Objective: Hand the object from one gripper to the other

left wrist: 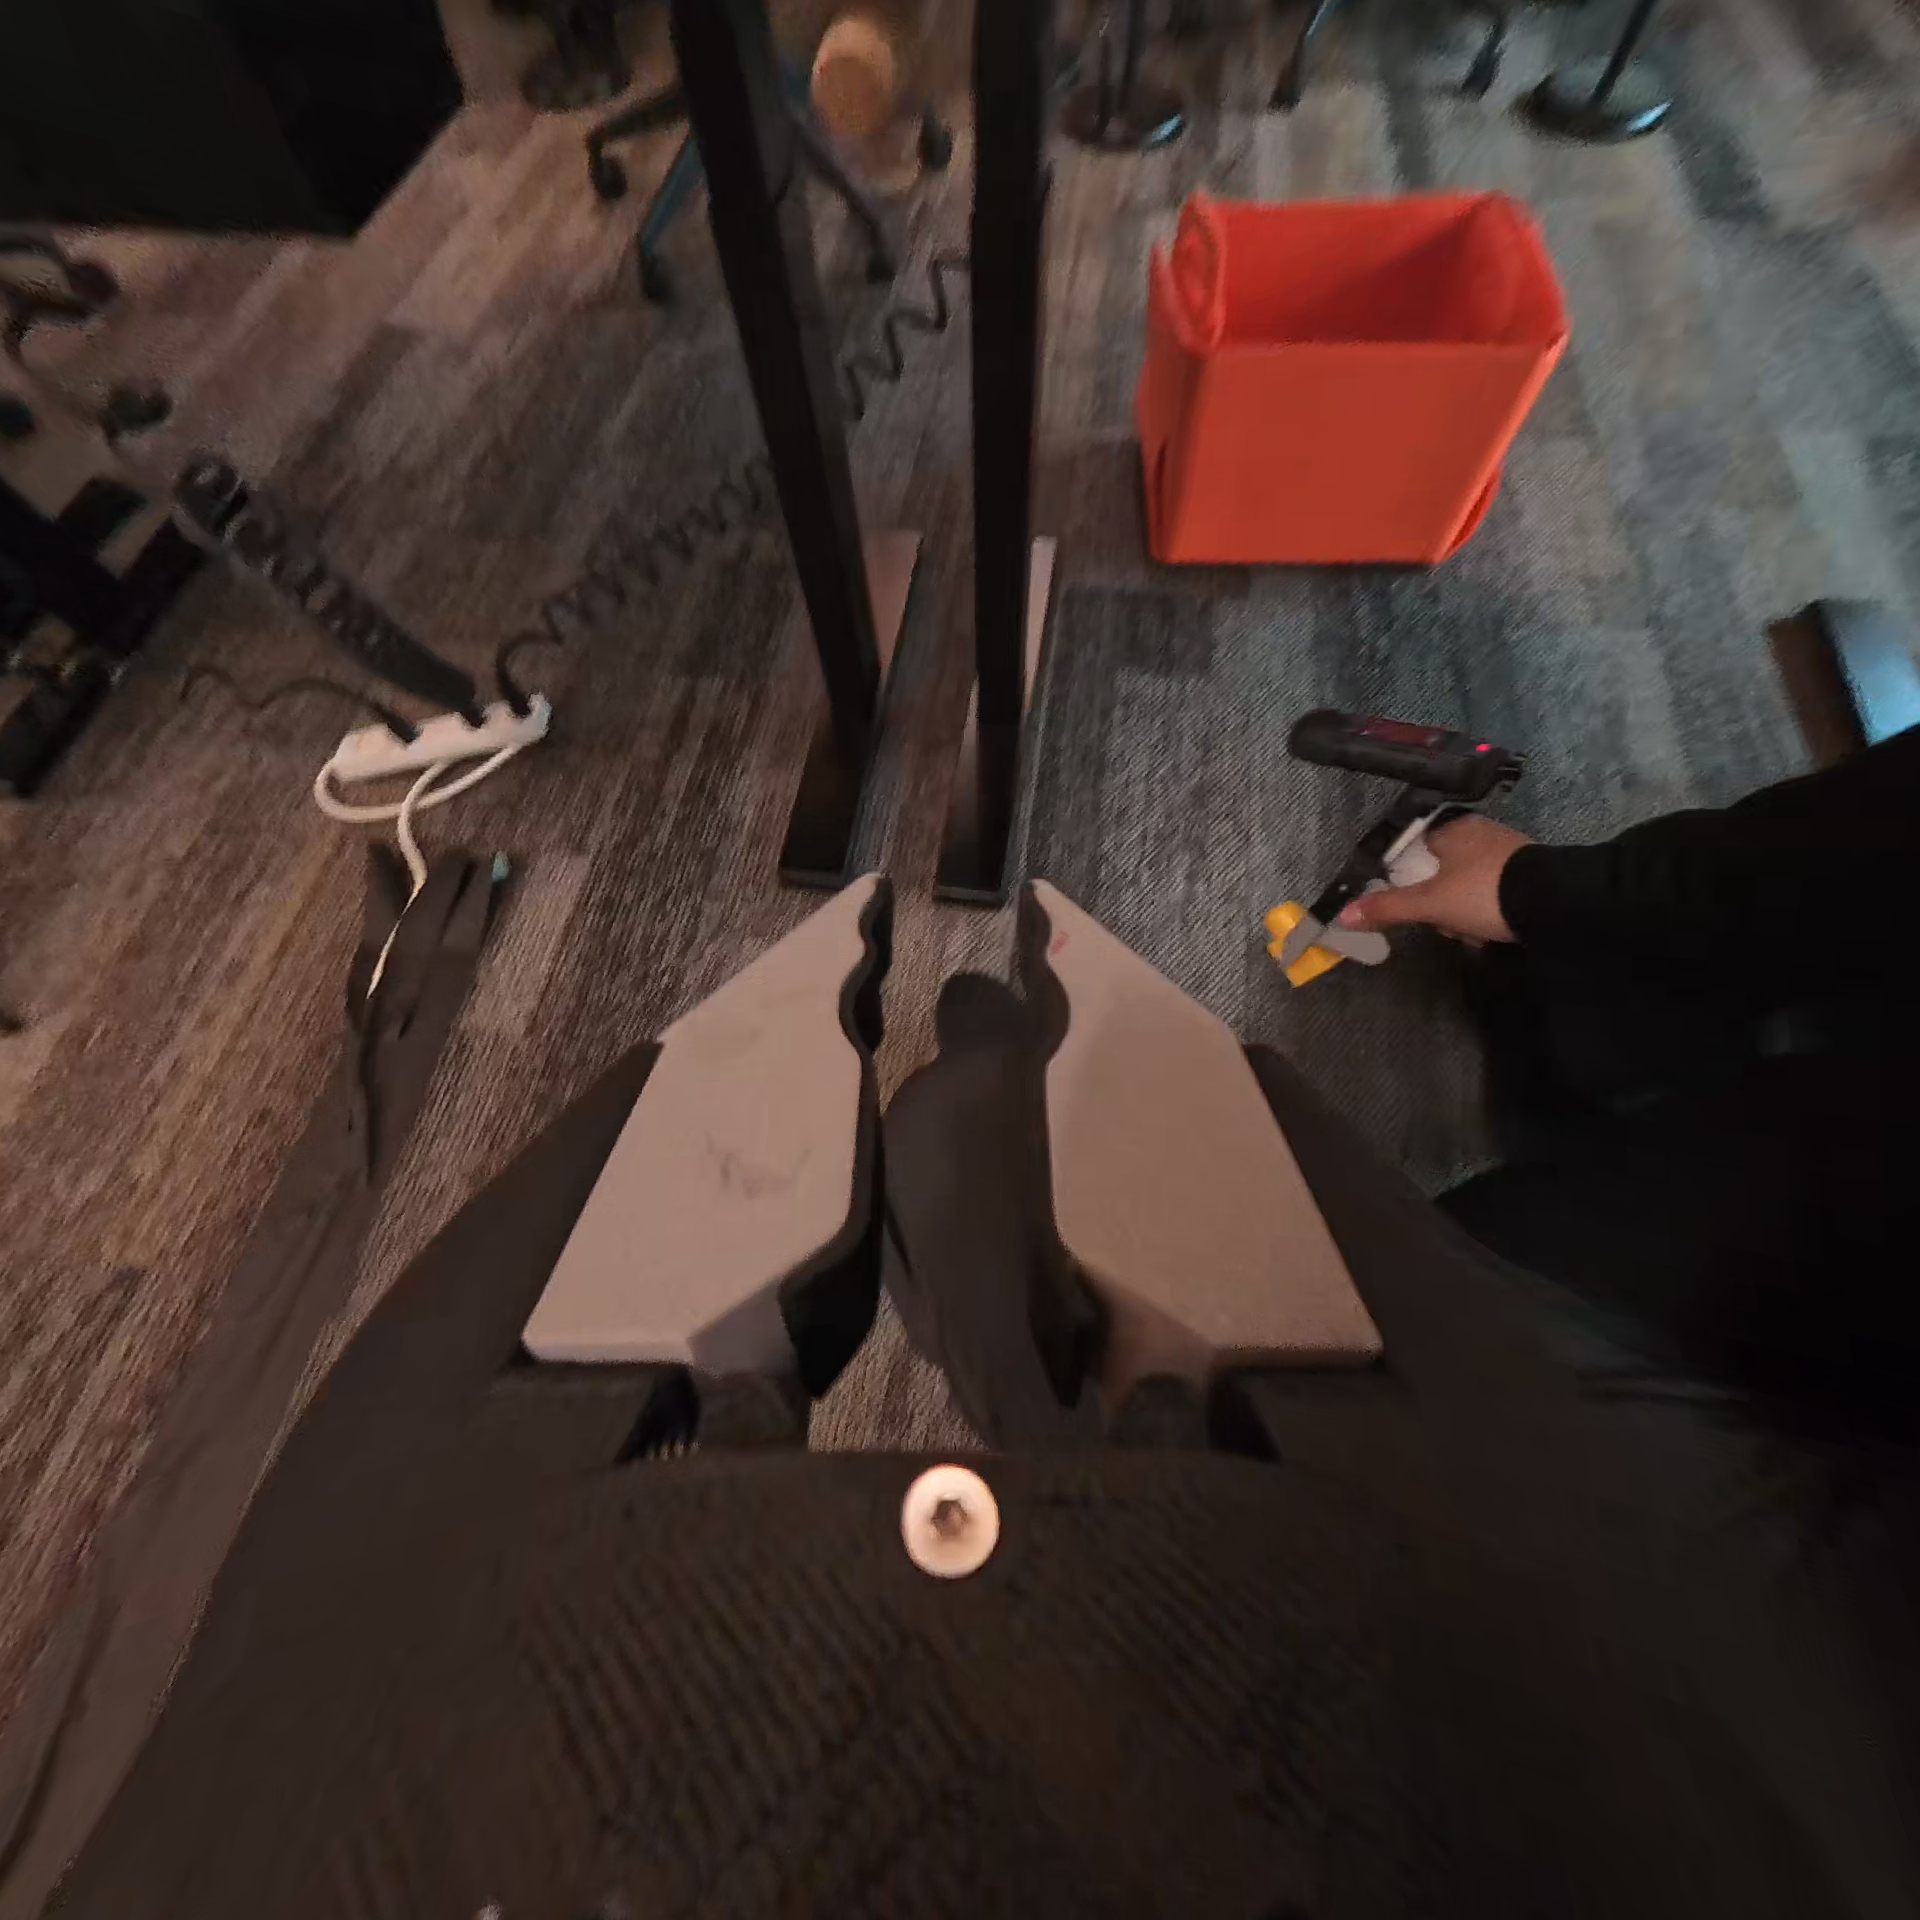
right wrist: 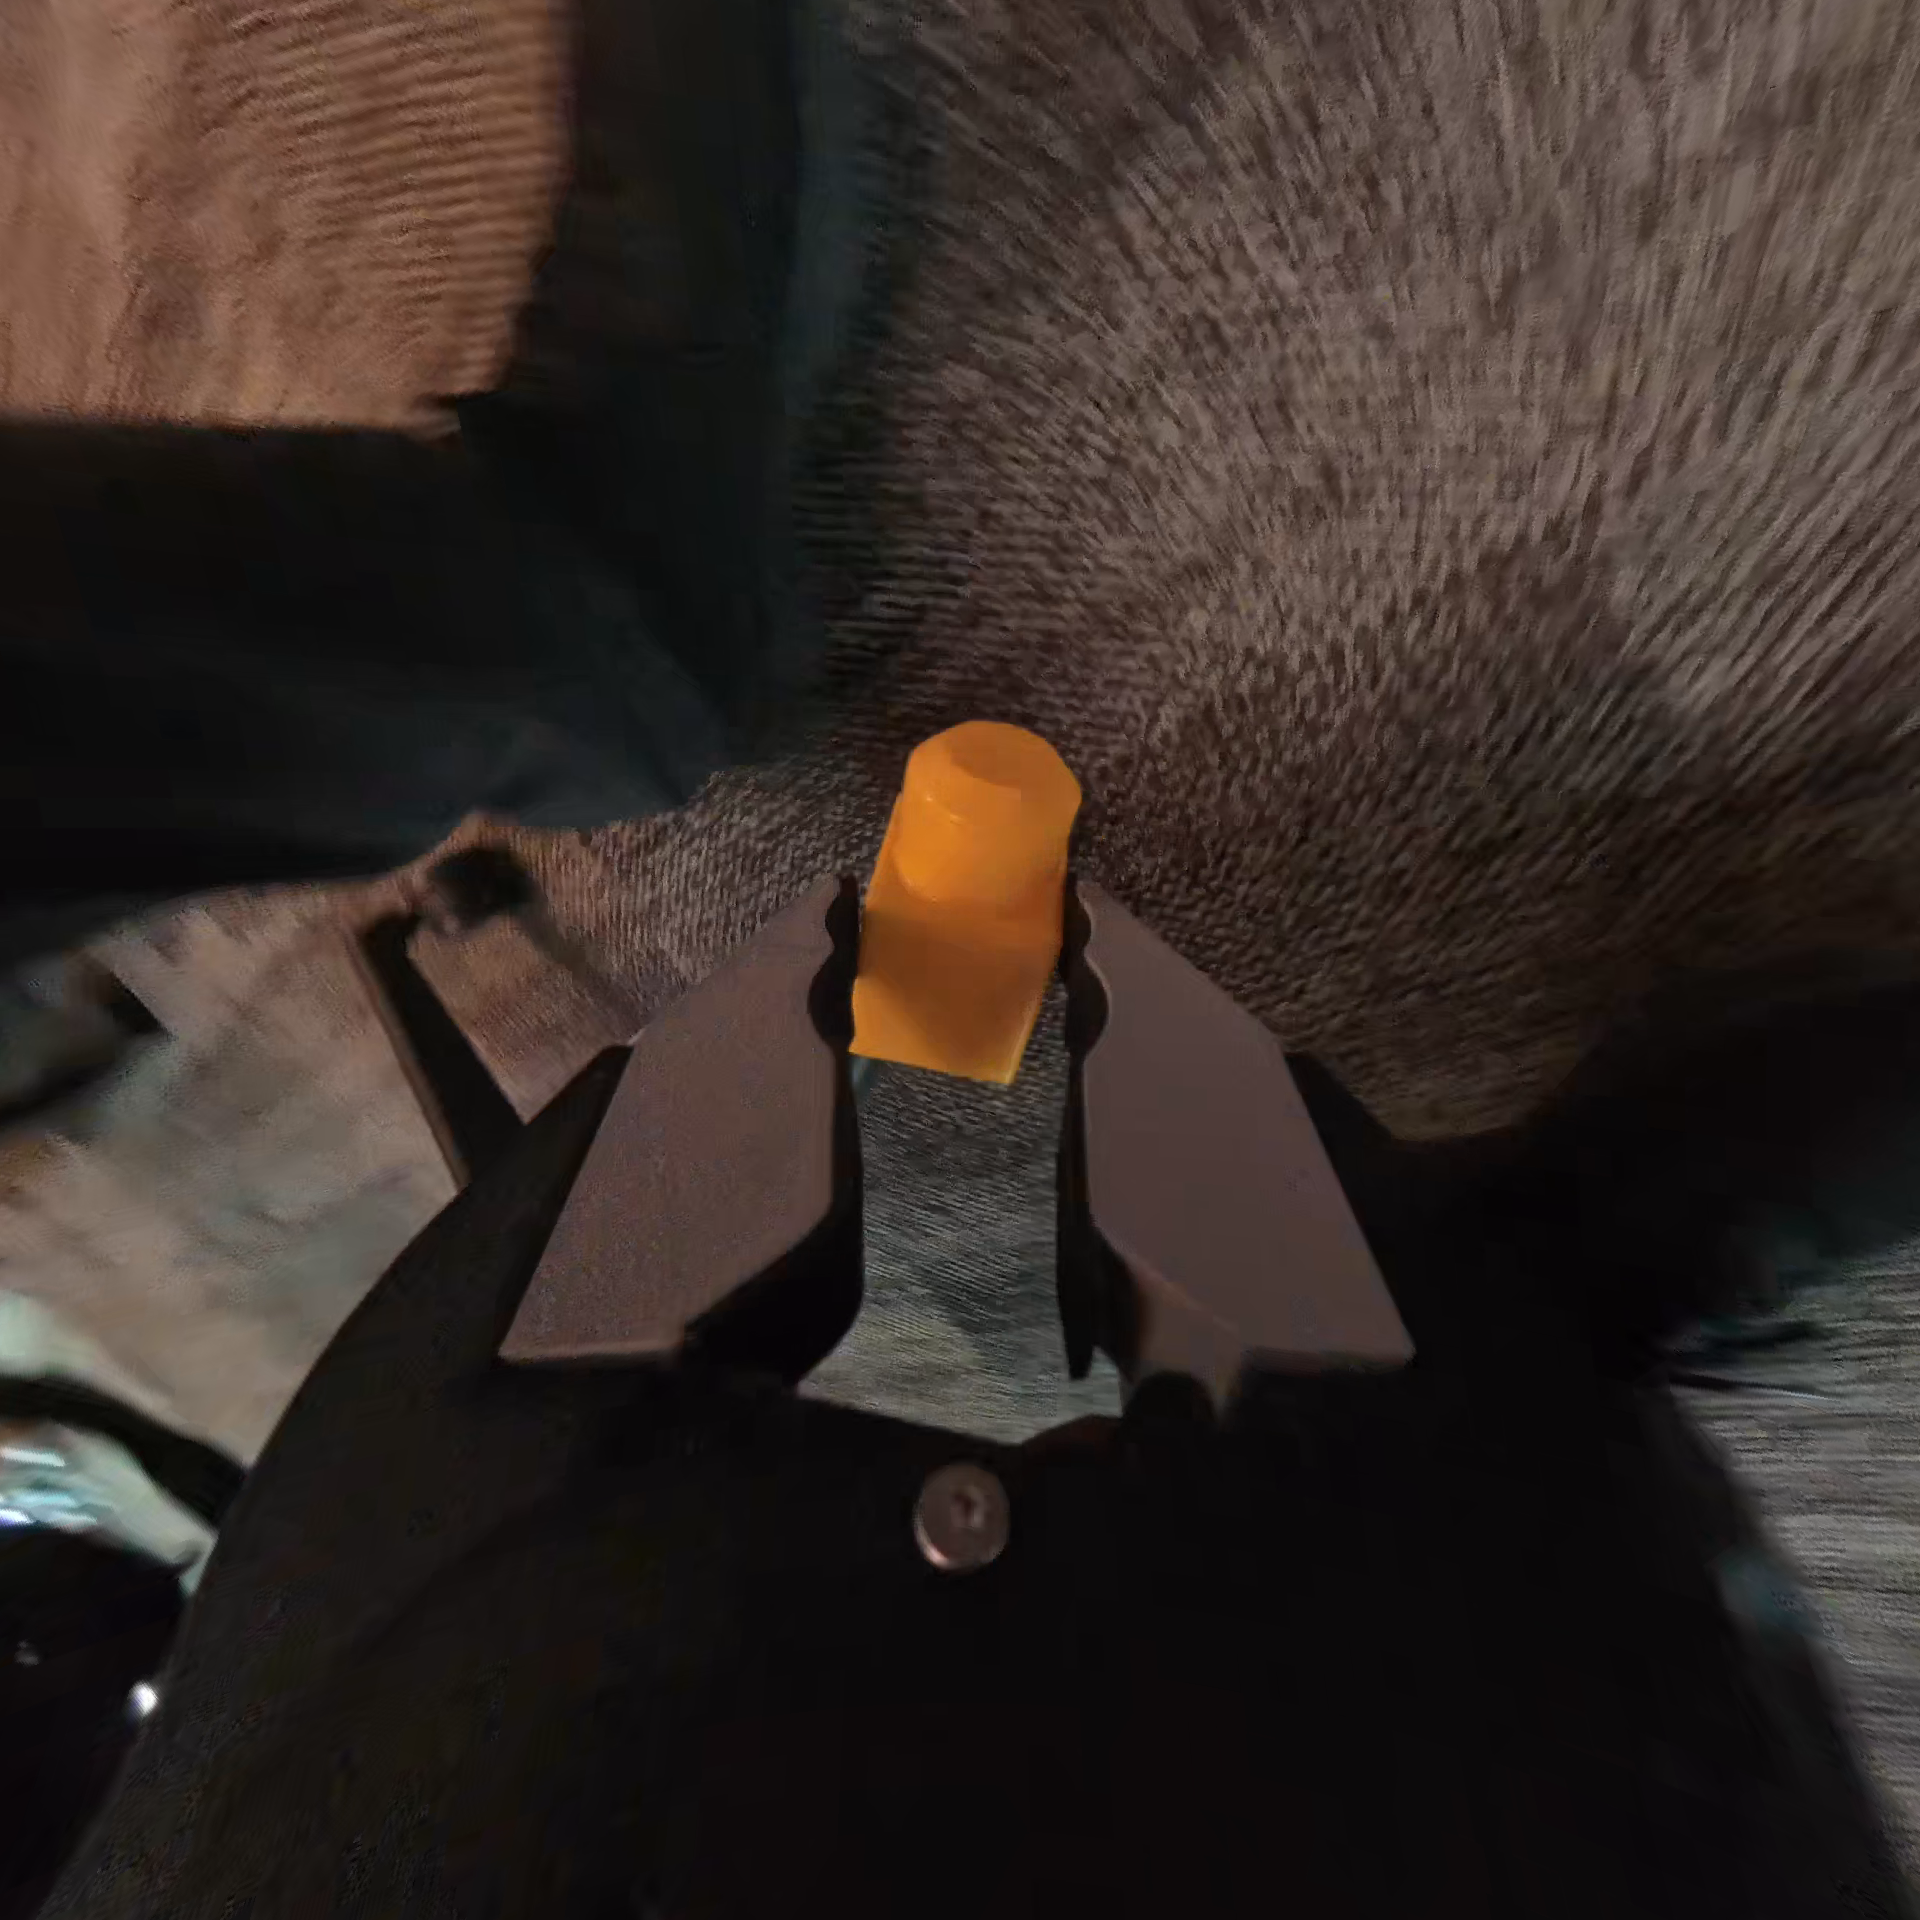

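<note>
In the right wrist view we see our right tool (right wrist: 958, 935) clamped on the orange object (right wrist: 961, 925) at frame centre, low over blurred grey carpet (right wrist: 1403, 520); the object's underside is hidden. In the left wrist view our left tool (left wrist: 951, 925) holds nothing, its fingers slightly apart above the floor. An orange bin (left wrist: 1340, 384) sits at upper right, black posts (left wrist: 997, 468) just ahead, with open carpet between.

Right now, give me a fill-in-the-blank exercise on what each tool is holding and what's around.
The right tool grips the small block; the left tool grips ___.
The open-topped box on the carpet is coloured ___.
The hand on the right tool wears a ___ sleeve.
Missing: nothing, orange, black.
</note>
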Demonstrator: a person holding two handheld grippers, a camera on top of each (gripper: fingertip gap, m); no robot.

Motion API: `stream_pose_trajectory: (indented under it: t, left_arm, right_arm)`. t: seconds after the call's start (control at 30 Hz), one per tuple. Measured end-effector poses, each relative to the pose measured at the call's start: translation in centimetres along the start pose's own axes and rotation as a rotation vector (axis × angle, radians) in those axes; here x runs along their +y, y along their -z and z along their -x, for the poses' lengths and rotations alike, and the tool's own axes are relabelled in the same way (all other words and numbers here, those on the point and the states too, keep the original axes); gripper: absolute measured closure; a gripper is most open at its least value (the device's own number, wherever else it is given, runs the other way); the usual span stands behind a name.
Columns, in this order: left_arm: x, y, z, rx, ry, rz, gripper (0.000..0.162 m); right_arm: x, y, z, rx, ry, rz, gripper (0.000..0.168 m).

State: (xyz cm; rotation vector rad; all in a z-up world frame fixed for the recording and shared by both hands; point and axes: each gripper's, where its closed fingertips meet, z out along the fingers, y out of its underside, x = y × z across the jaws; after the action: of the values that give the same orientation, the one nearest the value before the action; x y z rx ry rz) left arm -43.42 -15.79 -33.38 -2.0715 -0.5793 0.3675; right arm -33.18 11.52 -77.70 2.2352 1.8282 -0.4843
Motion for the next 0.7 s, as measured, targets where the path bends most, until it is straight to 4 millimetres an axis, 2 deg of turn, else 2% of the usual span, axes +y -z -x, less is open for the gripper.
stream_pose_trajectory:
  t: [0.07, 0.13, 0.2, 0.3, 0.37, 0.4, 0.47, 0.5, 0.57, 0.63, 0.7]
  left_arm:
    - [-2.1, -0.8, -1.1, 0.045, -0.007, -0.045, 0.137]
    - [-3.3, -1.5, -2.2, 0.066, -0.038, -0.055, 0.134]
    - [-3.8, -1.8, -3.3, 0.081, -0.077, -0.055, 0.13]
    - [-4.1, -1.4, -4.6, 0.09, -0.137, -0.057, 0.13]
    - [-4.6, -1.1, -5.2, 0.087, -0.165, -0.075, 0.13]
    - [-4.7, -1.0, -5.8, 0.1, -0.166, -0.079, 0.133]
    - [-4.5, -0.8, -7.3, 0.137, -0.159, -0.062, 0.134]
    - [-4.5, -0.5, -8.5, 0.162, -0.162, -0.058, 0.135]
    - [-5.1, 0.1, -11.2, 0.208, -0.198, -0.081, 0.134]
    - [-6.5, 0.6, -14.3, 0.262, -0.255, -0.112, 0.134]
    - [-9.0, 1.2, -18.0, 0.379, -0.27, -0.147, 0.142]
  right_arm:
    - [-1.4, 6.2, 4.9, 0.008, 0.225, -0.054, 0.133]
    - [-1.5, 12.7, 10.5, -0.009, 0.419, -0.132, 0.133]
    - [-0.2, 19.0, 15.6, -0.002, 0.593, -0.217, 0.133]
    - [3.1, 28.7, 22.5, -0.016, 0.766, -0.396, 0.133]
    - [5.0, 35.8, 25.8, -0.007, 0.827, -0.536, 0.132]
    - [5.5, 39.5, 26.8, 0.005, 0.828, -0.627, 0.132]
    - [6.3, 47.0, 27.1, 0.037, 0.769, -0.806, 0.133]
    - [6.7, 50.3, 26.3, 0.056, 0.725, -0.87, 0.133]
    - [7.2, 56.2, 23.4, 0.105, 0.635, -0.976, 0.133]
    - [7.4, 61.1, 20.2, 0.1, 0.55, -1.069, 0.133]
    - [6.9, 64.8, 17.4, 0.047, 0.488, -1.14, 0.133]
